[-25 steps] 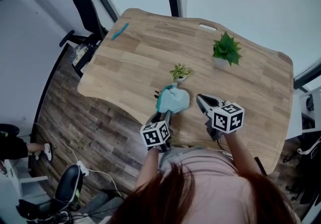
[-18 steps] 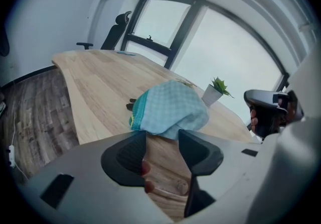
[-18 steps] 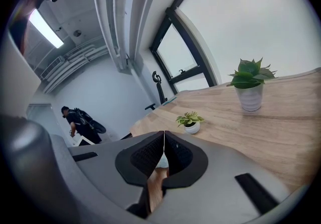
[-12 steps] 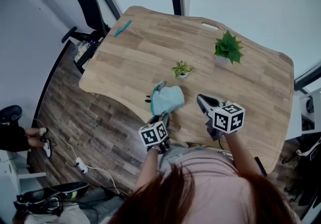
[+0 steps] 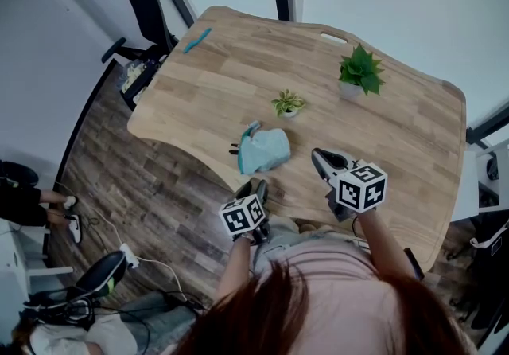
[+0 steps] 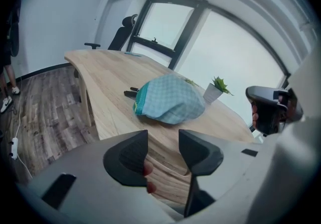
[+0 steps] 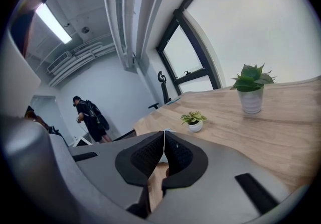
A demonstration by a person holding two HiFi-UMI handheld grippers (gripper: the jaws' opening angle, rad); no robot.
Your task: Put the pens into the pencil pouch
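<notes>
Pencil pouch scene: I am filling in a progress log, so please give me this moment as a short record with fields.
pouch: teal pencil pouch lying on the wooden table, near its front edge
pens: dark ends poke out of the pouch's side
stray item: teal pen-like thing at the far corner
left gripper: open, jaws have just been opening, nothing between them, short of the pouch
right gripper: shut, empty
plants: small potted plant beyond the pouch; larger potted plant further right
</notes>
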